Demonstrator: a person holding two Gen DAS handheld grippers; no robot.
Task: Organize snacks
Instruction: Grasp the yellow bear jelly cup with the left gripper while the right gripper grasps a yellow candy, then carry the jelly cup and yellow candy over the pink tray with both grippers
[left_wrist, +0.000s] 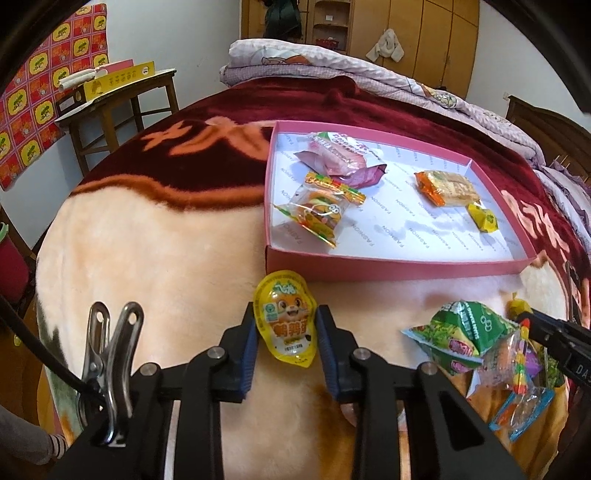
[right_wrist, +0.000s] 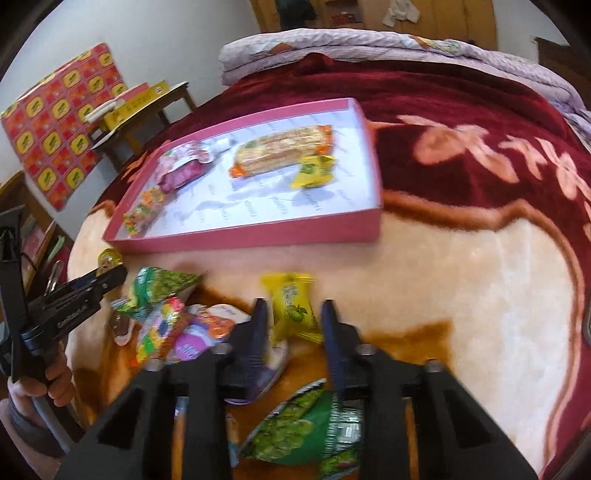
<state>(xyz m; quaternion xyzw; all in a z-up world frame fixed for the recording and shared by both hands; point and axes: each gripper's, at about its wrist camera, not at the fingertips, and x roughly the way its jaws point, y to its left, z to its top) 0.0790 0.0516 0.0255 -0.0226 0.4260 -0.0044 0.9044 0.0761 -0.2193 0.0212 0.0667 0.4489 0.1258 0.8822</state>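
Left wrist view: left gripper (left_wrist: 286, 334) clamped the yellow jelly cup (left_wrist: 286, 319) just short of the pink box (left_wrist: 399, 267), seemingly for boxing.
Right wrist view: right gripper (right_wrist: 293, 317) pinched a yellow candy (right_wrist: 293, 308) above the loose pile (right_wrist: 166, 314), box beyond.

A shallow pink cardboard box (left_wrist: 388, 267) has a white lining printed with grey lettering. Under it lies a plush blanket (left_wrist: 166, 258), cream near the box, maroon beyond, with peach flower patterns.
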